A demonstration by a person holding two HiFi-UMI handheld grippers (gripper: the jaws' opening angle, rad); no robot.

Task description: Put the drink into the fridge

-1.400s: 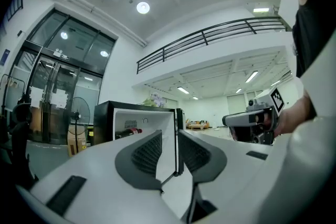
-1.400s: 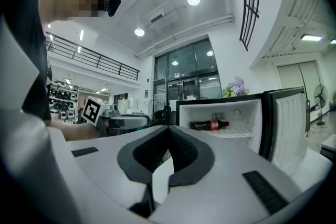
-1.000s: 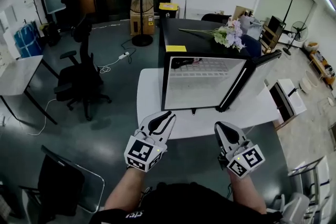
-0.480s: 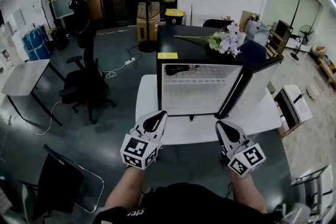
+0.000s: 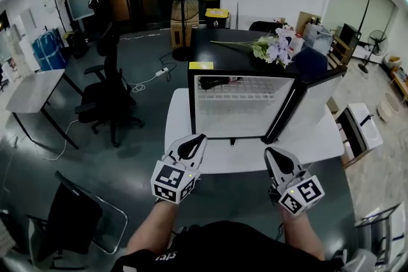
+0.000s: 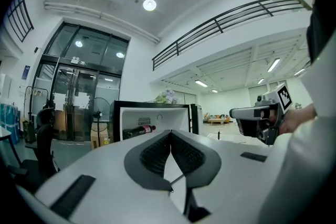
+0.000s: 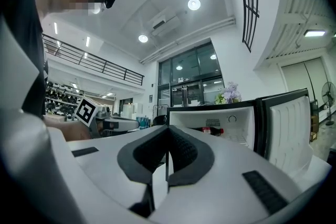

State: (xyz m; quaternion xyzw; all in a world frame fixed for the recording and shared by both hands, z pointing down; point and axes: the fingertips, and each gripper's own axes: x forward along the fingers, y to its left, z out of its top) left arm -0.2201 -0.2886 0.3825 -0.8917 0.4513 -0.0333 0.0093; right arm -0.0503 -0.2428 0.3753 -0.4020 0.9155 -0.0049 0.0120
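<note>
A dark drink bottle with a red label lies on its side, high and to the left inside the small black fridge with a white interior. The fridge stands on a white table. Its white-lined door hangs open on the right. The left gripper and the right gripper hover over the table's near edge, each with its jaws together and empty. A black office chair stands well off to the left, and pale flowers lie behind the fridge.

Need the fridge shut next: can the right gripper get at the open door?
Probably yes: the door stands open on the side of the right gripper, with nothing visible between them.
</note>
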